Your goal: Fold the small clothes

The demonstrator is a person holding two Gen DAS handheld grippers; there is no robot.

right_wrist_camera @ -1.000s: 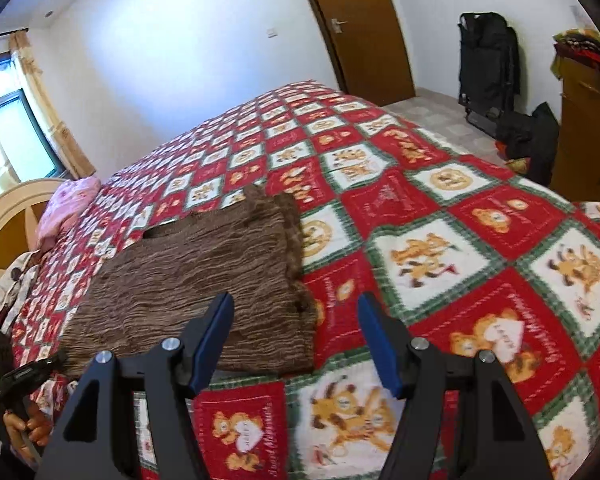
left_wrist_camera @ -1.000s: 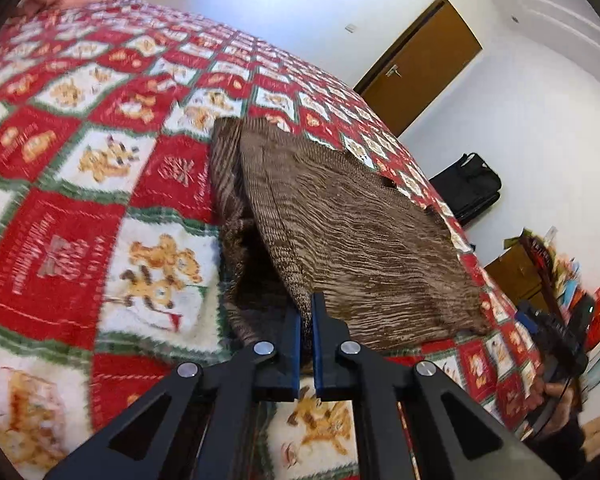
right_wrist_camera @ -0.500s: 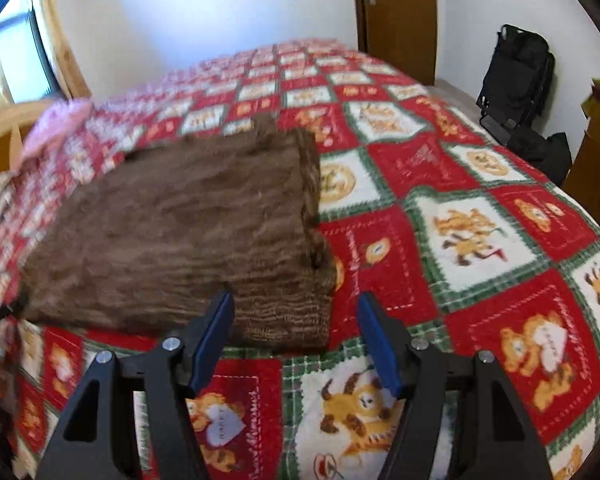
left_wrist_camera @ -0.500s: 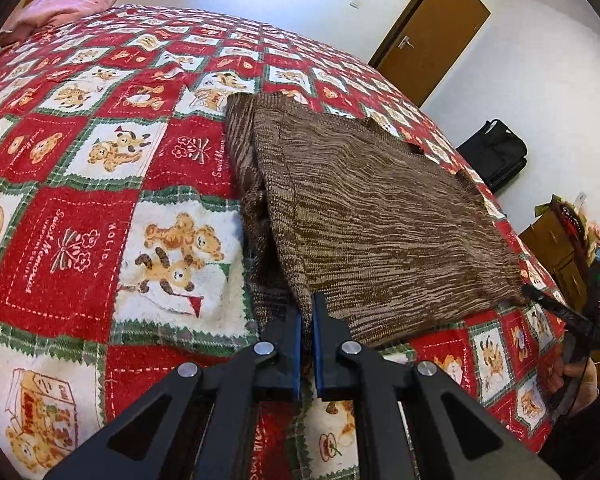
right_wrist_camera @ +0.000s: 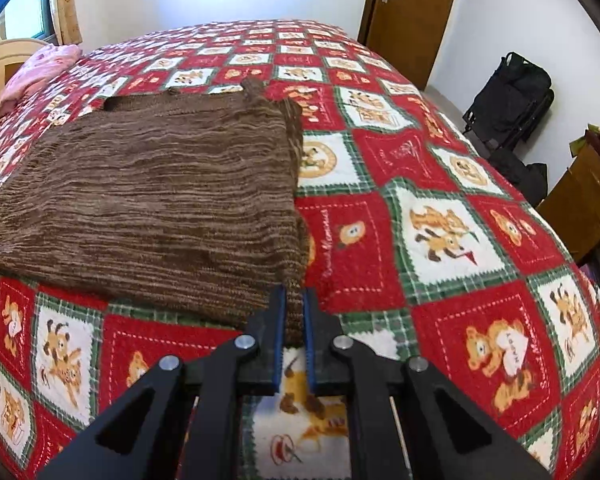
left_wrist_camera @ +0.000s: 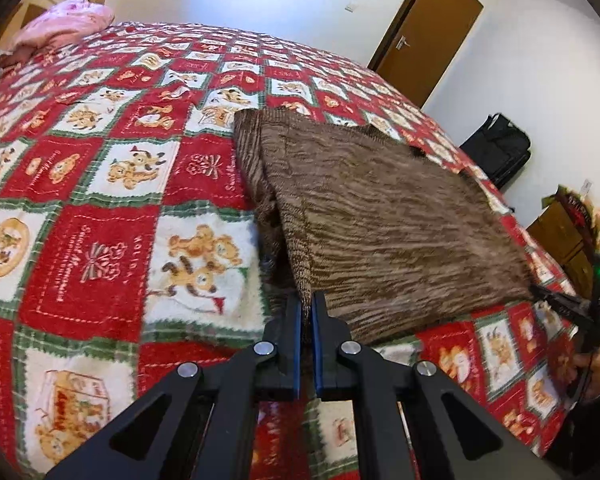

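A brown knitted garment (left_wrist_camera: 380,216) lies spread flat on a red, white and green patchwork bedspread (left_wrist_camera: 100,200). My left gripper (left_wrist_camera: 307,300) is shut on the garment's near left corner, low over the bed. My right gripper (right_wrist_camera: 295,294) is shut on the near right corner of the garment (right_wrist_camera: 148,196). The right gripper also shows in the left wrist view (left_wrist_camera: 556,304), at the garment's other near corner. A sleeve is folded in along each side edge.
A pink bundle (left_wrist_camera: 60,28) lies at the head of the bed. A brown door (right_wrist_camera: 412,12) stands beyond the bed's far end. A black bag (right_wrist_camera: 512,96) and a wooden cabinet (right_wrist_camera: 588,200) stand on the floor to the right.
My right gripper has moved in to the garment's near right corner and shut on it; it was open. My left gripper stays shut on the near left corner.
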